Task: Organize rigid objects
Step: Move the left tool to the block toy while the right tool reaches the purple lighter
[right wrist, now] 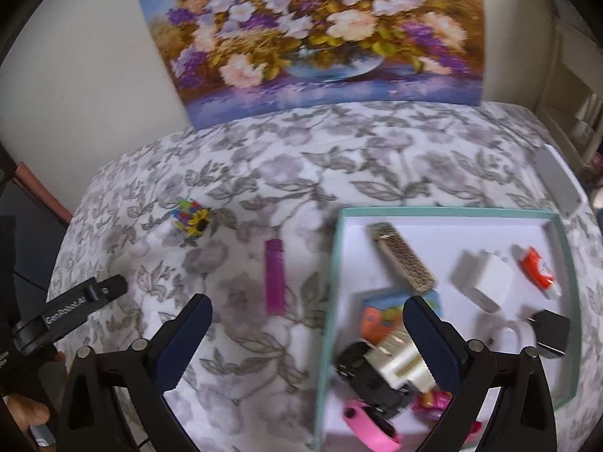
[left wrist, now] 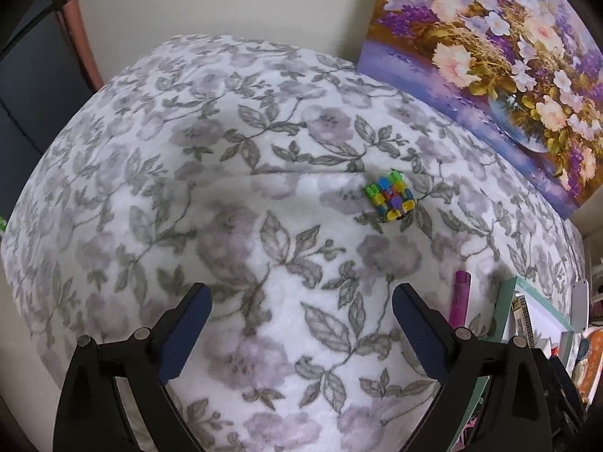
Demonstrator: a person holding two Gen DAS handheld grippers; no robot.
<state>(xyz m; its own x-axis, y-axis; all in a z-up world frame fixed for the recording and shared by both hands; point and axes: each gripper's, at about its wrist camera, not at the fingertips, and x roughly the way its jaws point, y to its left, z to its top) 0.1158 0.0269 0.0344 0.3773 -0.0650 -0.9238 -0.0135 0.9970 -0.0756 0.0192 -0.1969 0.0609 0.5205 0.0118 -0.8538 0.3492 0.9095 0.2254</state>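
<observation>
right view only, teal box (right wrist: 444,211), white charger (right wrist: 484,280)

A: What is lying under the left gripper (left wrist: 301,316)?

B: Its jaws are standing wide apart with nothing between them, hanging over a bed cover (left wrist: 211,173) printed with grey leaves and pale purple flowers.

A: Anything sitting on that cover?

B: A small multicoloured block toy (left wrist: 390,196) is resting well beyond the fingertips, toward the right. A purple lighter (left wrist: 460,297) is lying just beside the right finger, and next to it a teal-rimmed box (left wrist: 505,309) is poking in from the right edge, its contents mostly cut off.

A: And behind?

B: A flower painting (left wrist: 497,56) is leaning against the pale wall (left wrist: 226,0) at the far right.
</observation>
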